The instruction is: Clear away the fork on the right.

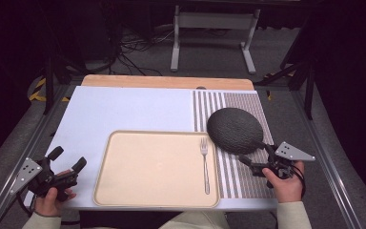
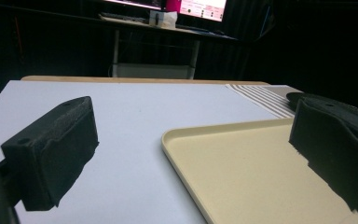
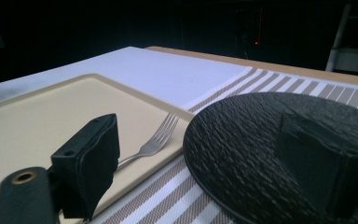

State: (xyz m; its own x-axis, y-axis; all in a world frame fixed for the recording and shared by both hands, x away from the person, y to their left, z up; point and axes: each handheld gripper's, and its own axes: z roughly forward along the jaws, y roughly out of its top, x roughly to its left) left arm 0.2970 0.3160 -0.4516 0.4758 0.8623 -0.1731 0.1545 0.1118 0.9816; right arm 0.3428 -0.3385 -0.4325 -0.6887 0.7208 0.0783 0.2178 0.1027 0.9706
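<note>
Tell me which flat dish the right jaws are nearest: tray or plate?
The black textured plate: it lies on the striped mat just ahead of the open right gripper. The beige tray, holding the fork, lies farther left.

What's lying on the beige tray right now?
A single fork lies on the beige tray, near its right edge, tines pointing away from the person. The table under the tray is covered from sight.

This looks like a lab or recording studio, not a home. The counter (image 1: 124,109) stands on a grey carpeted floor (image 1: 276,47) amid black surroundings, with aluminium rails (image 1: 24,148) along its side edges. Loose cables (image 1: 133,47) lie beyond its far edge beside a grey metal stand (image 1: 214,21), and lit monitors (image 2: 191,7) glow behind.
</note>
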